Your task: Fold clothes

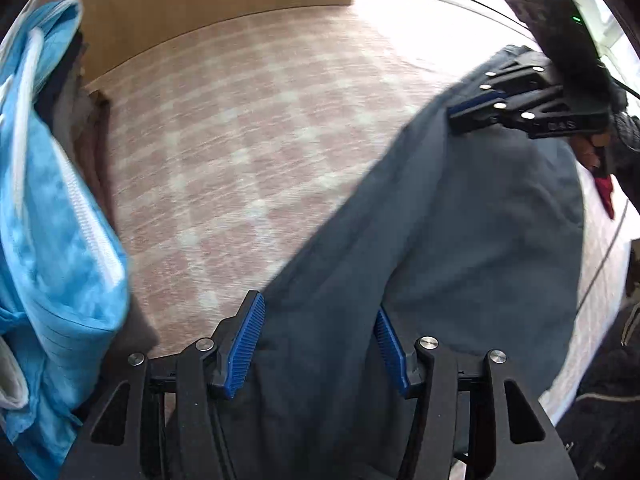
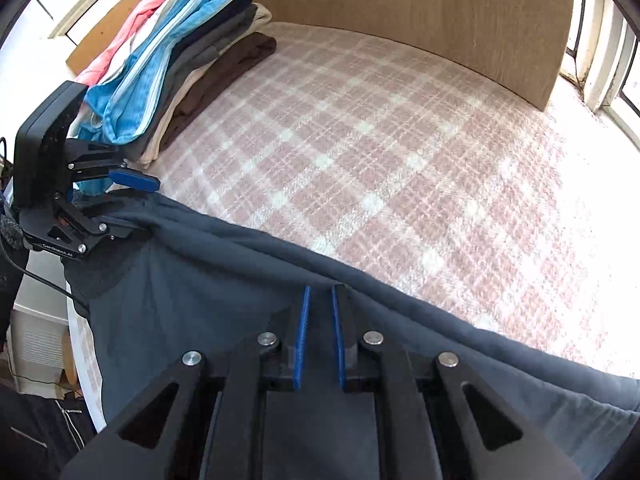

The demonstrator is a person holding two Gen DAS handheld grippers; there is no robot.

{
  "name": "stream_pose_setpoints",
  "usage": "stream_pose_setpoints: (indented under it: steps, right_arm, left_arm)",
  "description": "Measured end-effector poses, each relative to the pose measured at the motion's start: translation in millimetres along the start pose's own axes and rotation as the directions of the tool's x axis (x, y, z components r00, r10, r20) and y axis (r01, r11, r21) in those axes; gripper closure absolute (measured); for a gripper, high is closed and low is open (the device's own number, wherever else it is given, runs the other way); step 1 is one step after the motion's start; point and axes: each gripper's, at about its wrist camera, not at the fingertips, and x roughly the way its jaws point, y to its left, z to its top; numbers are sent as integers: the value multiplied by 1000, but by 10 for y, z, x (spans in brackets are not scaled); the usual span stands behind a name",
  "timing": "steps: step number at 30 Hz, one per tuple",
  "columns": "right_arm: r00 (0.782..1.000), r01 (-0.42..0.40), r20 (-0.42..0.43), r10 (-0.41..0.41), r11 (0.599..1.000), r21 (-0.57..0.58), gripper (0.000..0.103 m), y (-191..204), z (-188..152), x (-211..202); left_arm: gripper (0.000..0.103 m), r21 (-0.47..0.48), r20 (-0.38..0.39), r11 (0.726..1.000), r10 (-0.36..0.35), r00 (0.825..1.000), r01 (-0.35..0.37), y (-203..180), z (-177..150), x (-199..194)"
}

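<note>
A dark grey-blue garment [image 1: 460, 240] [image 2: 208, 300] lies along the near edge of the pink plaid bed cover [image 1: 240, 140] [image 2: 380, 140] and hangs over the edge. My right gripper [image 2: 320, 290] [image 1: 452, 114] is shut on a bunched fold of its upper edge. At the other end, my left gripper [image 1: 318, 308] [image 2: 150, 206] stands open. The cloth lies between its blue pads [image 1: 244, 344], which do not press on it. In the right wrist view one of its fingers is above the cloth's corner and the other is below.
A stack of folded clothes [image 2: 180, 52], with a light blue zipped piece [image 1: 52, 200] near the top, sits at the left of the bed. A wooden headboard [image 2: 400, 8] bounds the far side, and a window [image 2: 608, 60] is at the right. A person's dark clothing [image 1: 600, 400] is beside the bed.
</note>
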Motion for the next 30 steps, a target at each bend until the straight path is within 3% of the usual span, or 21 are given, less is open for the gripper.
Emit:
stream_pose_setpoints:
  steps: [2,5,9,11,14,17,20,21,23,24,26,30]
  right_arm:
    - [1000,-5,30,5,1000,4,90,31,-53,-118]
    - [999,0,47,-1,1000,10,89,75,-346,-364]
    - [997,-5,79,-7,989,148,78,9,-1012,-665]
    - [995,-1,98,-21,975,224,78,-50,-1387,-818]
    - [985,42,140,-97,934,356,78,-349,-1897,-1183]
    - [955,135,174,-238,877,461,78,-795,-2288,-1707]
    - [888,283,175,-425,806,520,68,-1341,-2545,-2283]
    - [864,327,172,-473,787,523,59,-1537,-2586,-2423]
    - [817,401,168,-552,752,523,58,-1920,-2638,-2663]
    - [808,414,166,-566,745,523,58,-2112,-2649,-2737]
    - [812,409,161,-560,745,527,58,-2498,-2650,-2825]
    - [843,434,83,-531,764,478,58,-3078,-2503,-2630]
  left_arm:
    - [51,-44,43,999,-6,999,7,34,25,-142]
    - [51,53,94,998,25,995,-30,-286,-28,-394]
    - [48,169,97,985,-53,994,36,-809,-169,-593]
    - [48,219,100,975,-62,993,39,-1092,-228,-648]
    - [45,251,87,963,-125,988,100,-1487,-287,-631]
    - [45,297,49,945,-158,986,137,-1924,-285,-511]
    - [45,358,15,923,-157,987,142,-2379,-202,-347]
    - [45,370,10,920,-147,989,133,-2502,-141,-295]
    - [45,377,-1,917,-138,990,128,-2714,22,-194]
    - [45,371,-3,919,-145,989,136,-2794,149,-145]
    - [45,355,10,924,-157,988,143,-2934,455,-69]
    - [45,354,67,932,-103,992,73,-3227,1236,186]
